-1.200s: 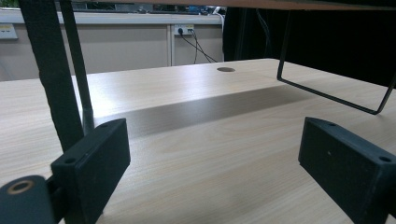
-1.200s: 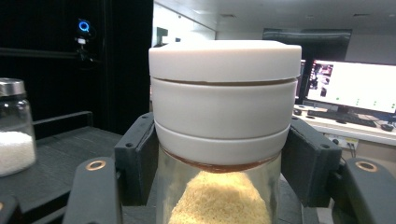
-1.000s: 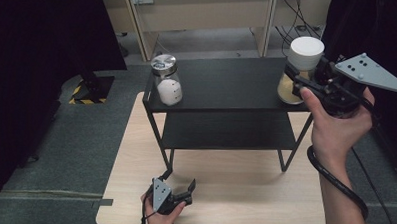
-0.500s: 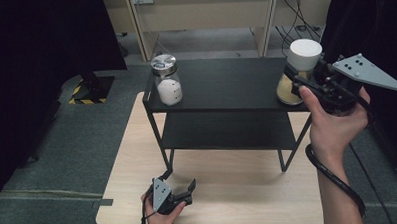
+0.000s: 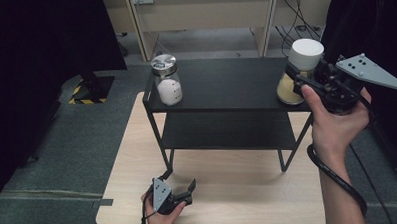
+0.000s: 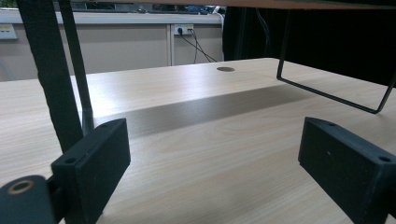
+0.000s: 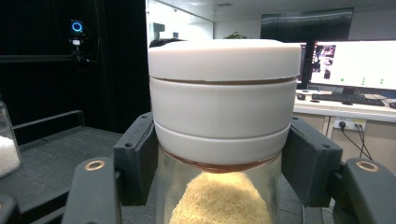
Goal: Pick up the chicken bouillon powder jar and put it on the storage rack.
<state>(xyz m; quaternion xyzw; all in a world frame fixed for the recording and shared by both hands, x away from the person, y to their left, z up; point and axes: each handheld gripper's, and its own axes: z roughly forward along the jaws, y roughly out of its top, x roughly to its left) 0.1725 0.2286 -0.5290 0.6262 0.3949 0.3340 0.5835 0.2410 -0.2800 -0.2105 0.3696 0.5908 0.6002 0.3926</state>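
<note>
Right gripper (image 5: 292,80): clenched on the jar (image 7: 219,140); in the right gripper view both pads press the jar wall just under the lid (image 7: 224,58), one on each side.
Left gripper (image 5: 181,189): released, jaws spread wide with nothing between them; it lies low on the table (image 6: 224,154), well apart from the jar.
Jar position: between the right jaws, at the right end of the top shelf (image 5: 227,83); whether its base rests on the shelf or is just clear of it cannot be told.
Jar build: clear wall, most likely glass, under a thick white ribbed lid; yellow granules (image 7: 219,196) fill the lower part.
Weight (judged): moderate; the fill sits low, beneath the grip line, so the load hangs steady under the pads.
Stiffness (judged): rigid; the wall will not yield to squeeze, so added force gains no hold.
Surface (judged): smooth and slippery; the lid's wider rim just above the pads acts as a stop against downward slip.
Fragility (judged): breakable if knocked on the shelf edge or dropped.
Grip point (judged): present band under the lid is suitable; keep the jar upright in case the lid is loose.
Second jar (image 5: 166,81): metal lid, white contents, at the far end of the shelf from the right gripper.
</note>
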